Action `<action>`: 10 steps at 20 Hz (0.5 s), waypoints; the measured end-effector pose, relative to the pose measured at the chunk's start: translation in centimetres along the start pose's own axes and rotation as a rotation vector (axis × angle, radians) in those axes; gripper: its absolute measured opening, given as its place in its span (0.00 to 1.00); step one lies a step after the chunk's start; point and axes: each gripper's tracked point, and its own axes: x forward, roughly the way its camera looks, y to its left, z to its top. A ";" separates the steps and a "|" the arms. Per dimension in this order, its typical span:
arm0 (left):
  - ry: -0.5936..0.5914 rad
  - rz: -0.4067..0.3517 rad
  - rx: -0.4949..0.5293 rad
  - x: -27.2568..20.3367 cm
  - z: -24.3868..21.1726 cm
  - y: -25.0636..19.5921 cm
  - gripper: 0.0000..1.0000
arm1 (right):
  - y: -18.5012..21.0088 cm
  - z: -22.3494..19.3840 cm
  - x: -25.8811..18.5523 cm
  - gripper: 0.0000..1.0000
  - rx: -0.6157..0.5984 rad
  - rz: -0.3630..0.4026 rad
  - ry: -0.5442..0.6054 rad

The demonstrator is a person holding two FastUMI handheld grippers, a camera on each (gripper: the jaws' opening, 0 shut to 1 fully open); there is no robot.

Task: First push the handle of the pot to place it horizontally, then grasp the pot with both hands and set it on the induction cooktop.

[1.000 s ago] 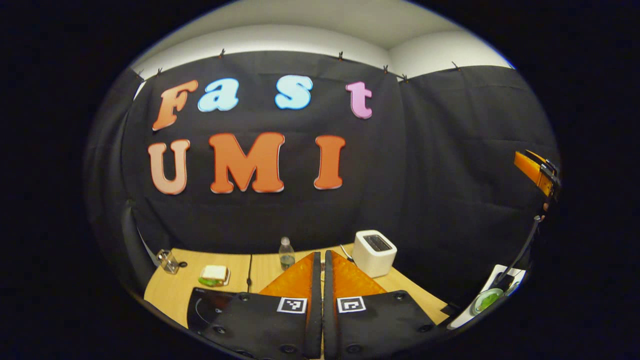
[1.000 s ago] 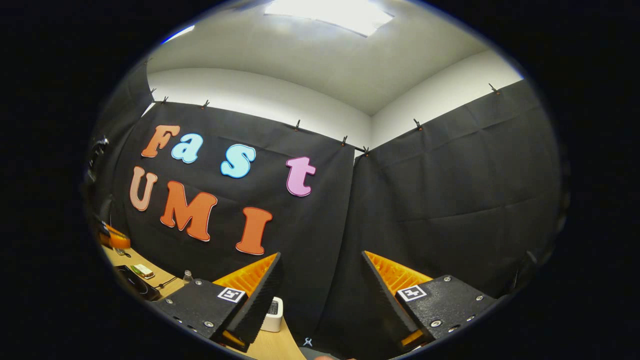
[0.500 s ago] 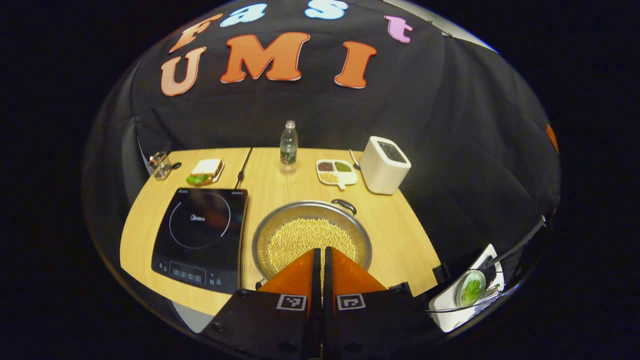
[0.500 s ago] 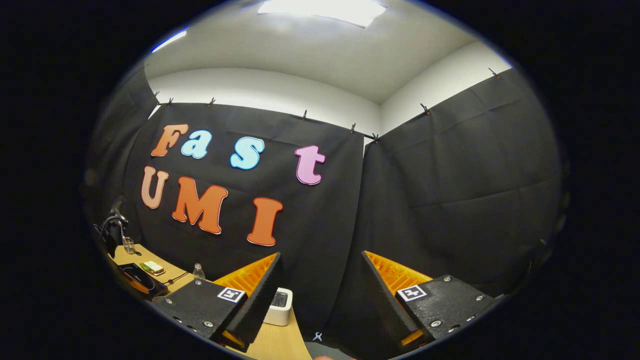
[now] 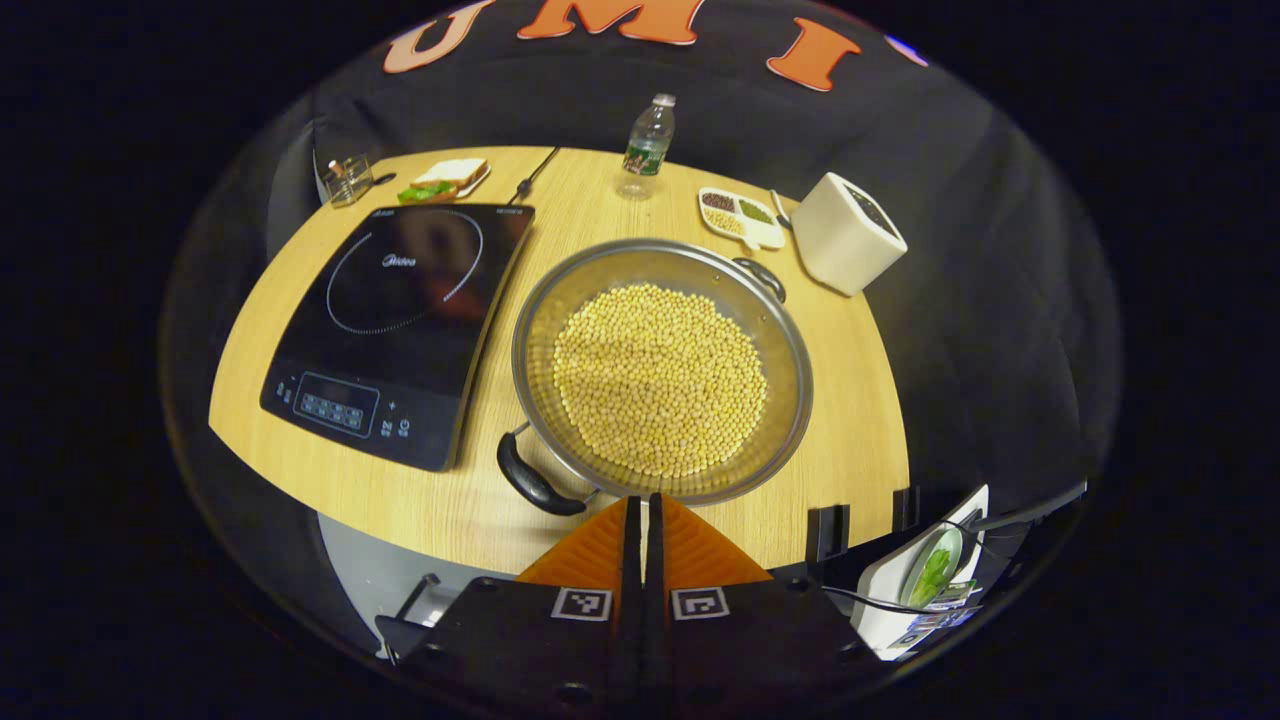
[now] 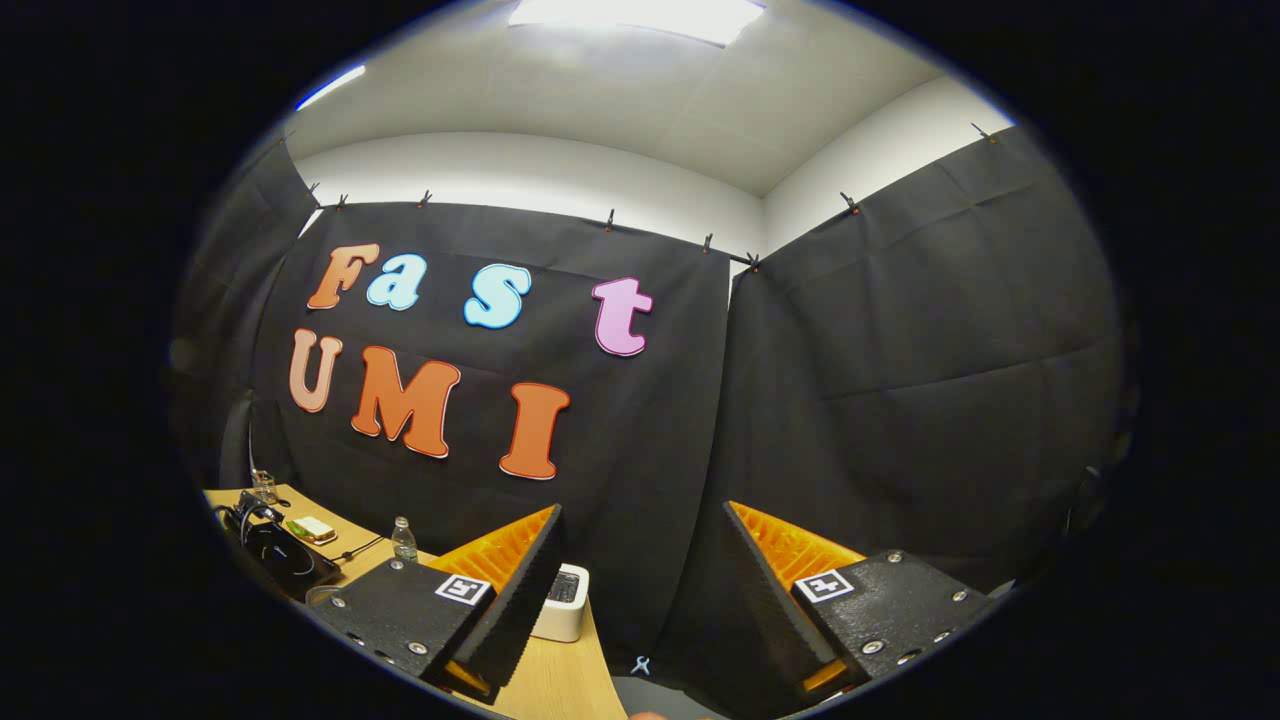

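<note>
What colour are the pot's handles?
Black, against a silver pot. The near handle shows best in the left gripper view.

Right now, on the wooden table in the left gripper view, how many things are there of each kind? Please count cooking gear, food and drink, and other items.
Cooking gear: 3 (pot, induction cooktop, toaster)
Food and drink: 3 (sandwich, water bottle, divided dish)
Other: 1 (clear container)
Total: 7

left view downward, right view wallward
</note>
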 end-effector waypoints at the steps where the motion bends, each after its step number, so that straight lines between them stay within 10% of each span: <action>1: 0.033 -0.011 -0.022 0.5 -0.6 0.0 0.08 | 0.0 0.0 -0.1 0.95 0.002 -0.002 0.003; 10: 0.163 -0.013 -0.115 4.9 -2.8 2.9 0.08 | 1.0 -0.2 -0.2 0.95 -0.020 -0.018 0.031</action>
